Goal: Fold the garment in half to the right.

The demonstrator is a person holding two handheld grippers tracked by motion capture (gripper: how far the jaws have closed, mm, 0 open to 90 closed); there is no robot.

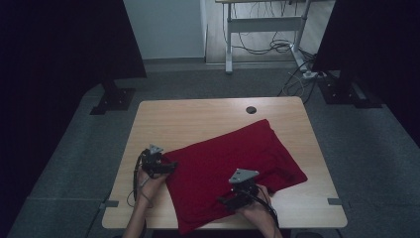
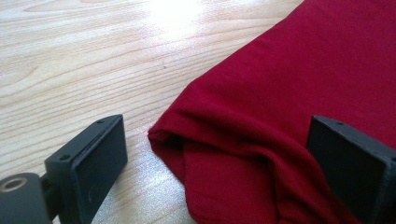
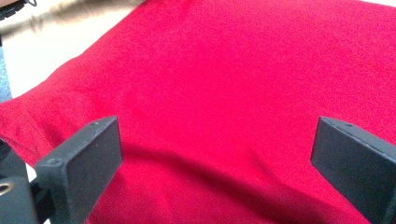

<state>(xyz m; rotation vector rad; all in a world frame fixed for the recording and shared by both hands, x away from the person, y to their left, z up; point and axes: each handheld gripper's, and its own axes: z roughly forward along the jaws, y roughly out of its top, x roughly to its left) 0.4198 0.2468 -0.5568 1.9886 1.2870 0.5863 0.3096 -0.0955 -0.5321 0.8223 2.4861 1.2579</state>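
red garment [image 1: 233, 166] lies spread slantwise across the near half of the wooden table [image 1: 198, 114], its near edge hanging a bit over the table's front rim. my left gripper [image 1: 166, 167] sits at the cloth's left corner, jaws wide apart, holding nothing; in the left gripper view the folded, doubled corner [image 2: 173, 135] lies between the jaws, one jaw over bare wood and the other over fabric. my right gripper [image 1: 233, 201] hovers over the near middle of the garment, jaws also spread, nothing pinched; in the right gripper view it's flat red fabric [image 3: 219, 93] with a shallow crease below. i judge this as the grasp-setup step for folding or smoothing: both tools placed, neither closed yet. next move calls for lowering the left jaws to straddle that corner edge and closing on both layers, while the right finds a proper edge, since flat cloth gives it little to bite.
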